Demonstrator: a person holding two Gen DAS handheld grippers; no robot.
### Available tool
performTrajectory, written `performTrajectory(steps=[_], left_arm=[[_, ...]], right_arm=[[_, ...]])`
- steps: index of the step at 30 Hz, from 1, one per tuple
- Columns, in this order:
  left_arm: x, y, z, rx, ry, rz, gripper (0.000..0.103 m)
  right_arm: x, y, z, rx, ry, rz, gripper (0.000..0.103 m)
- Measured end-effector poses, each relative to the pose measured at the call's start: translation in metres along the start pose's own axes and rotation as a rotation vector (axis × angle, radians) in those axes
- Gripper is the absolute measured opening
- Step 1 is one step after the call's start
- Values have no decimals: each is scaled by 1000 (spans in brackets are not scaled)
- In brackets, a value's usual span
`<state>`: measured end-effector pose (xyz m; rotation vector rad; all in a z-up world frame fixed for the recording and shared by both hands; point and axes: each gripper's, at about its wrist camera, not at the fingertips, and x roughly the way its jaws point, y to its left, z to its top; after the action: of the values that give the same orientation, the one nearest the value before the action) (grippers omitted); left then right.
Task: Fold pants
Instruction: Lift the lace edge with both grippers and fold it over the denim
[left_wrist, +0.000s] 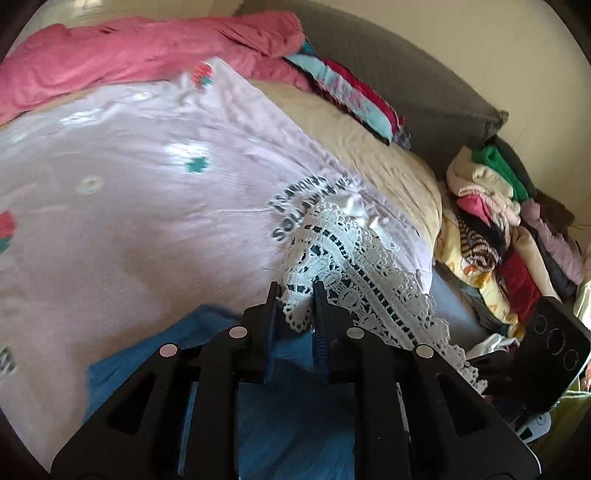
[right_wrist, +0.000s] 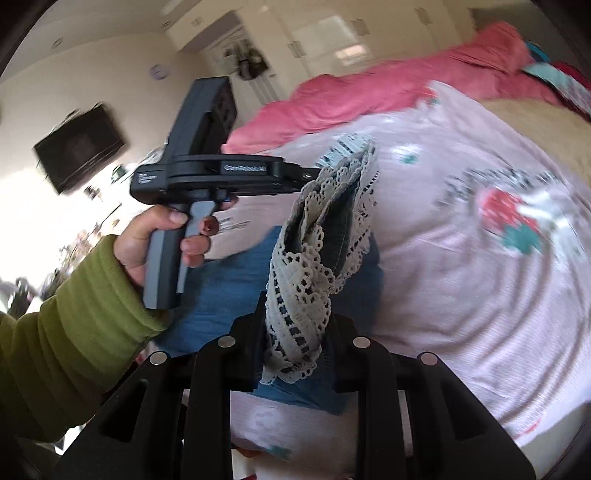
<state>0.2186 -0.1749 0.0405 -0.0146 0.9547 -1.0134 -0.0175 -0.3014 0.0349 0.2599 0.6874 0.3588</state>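
The pants (left_wrist: 354, 269) are dark fabric with a white lace trim, and both grippers hold them above the bed. In the left wrist view my left gripper (left_wrist: 295, 299) is shut on the lace edge. In the right wrist view my right gripper (right_wrist: 295, 314) is shut on the other end of the lace pants (right_wrist: 321, 236). The left gripper (right_wrist: 314, 173), held by a hand in a green sleeve, clamps the upper end there. A folded blue garment (left_wrist: 295, 406) lies on the bed just beneath both grippers; it also shows in the right wrist view (right_wrist: 229, 280).
A pale pink blanket (left_wrist: 129, 192) with strawberry and flower prints covers the bed. A crumpled pink duvet (left_wrist: 147, 51) lies at the far side. A pile of mixed clothes (left_wrist: 498, 229) sits to the right by the grey headboard (left_wrist: 406, 85). A wall television (right_wrist: 81, 147) hangs at left.
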Motion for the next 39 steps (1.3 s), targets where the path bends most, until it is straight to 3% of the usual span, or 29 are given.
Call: performTrajectory(steps=[5, 9, 12, 13, 16, 21, 25, 27, 29, 31, 33, 39], left_arm=[[-34, 37, -30, -91, -38, 29, 11], [-54, 73, -55, -223, -60, 92, 16], [-79, 96, -70, -310, -134, 161, 40], [-88, 106, -77, -361, -162, 175, 43], [-104, 132, -94, -490, -211, 113, 52], [-103, 132, -98, -474, -177, 63, 73], [-90, 130, -100, -446, -131, 114, 73], [-84, 127, -100, -436, -114, 110, 73], [-79, 125, -99, -426, -108, 118, 72], [-76, 126, -100, -435, -106, 112, 64], [-73, 130, -100, -453, -102, 104, 50], [-69, 131, -104, -451, -82, 90, 34]], right_arm=[[34, 47, 6, -98, 53, 49, 24], [75, 70, -3, -167, 144, 0, 24], [97, 87, -13, -235, 196, -40, 24], [105, 94, -16, -266, 215, -56, 24], [127, 113, -27, -368, 274, -116, 26], [147, 140, -41, -490, 281, -138, 34], [143, 144, -41, -482, 258, -120, 39], [127, 139, -34, -449, 220, -92, 49], [116, 134, -32, -442, 204, -100, 51], [109, 129, -34, -431, 204, -115, 51], [107, 133, -40, -423, 211, -117, 51], [110, 155, -56, -500, 204, -132, 51]])
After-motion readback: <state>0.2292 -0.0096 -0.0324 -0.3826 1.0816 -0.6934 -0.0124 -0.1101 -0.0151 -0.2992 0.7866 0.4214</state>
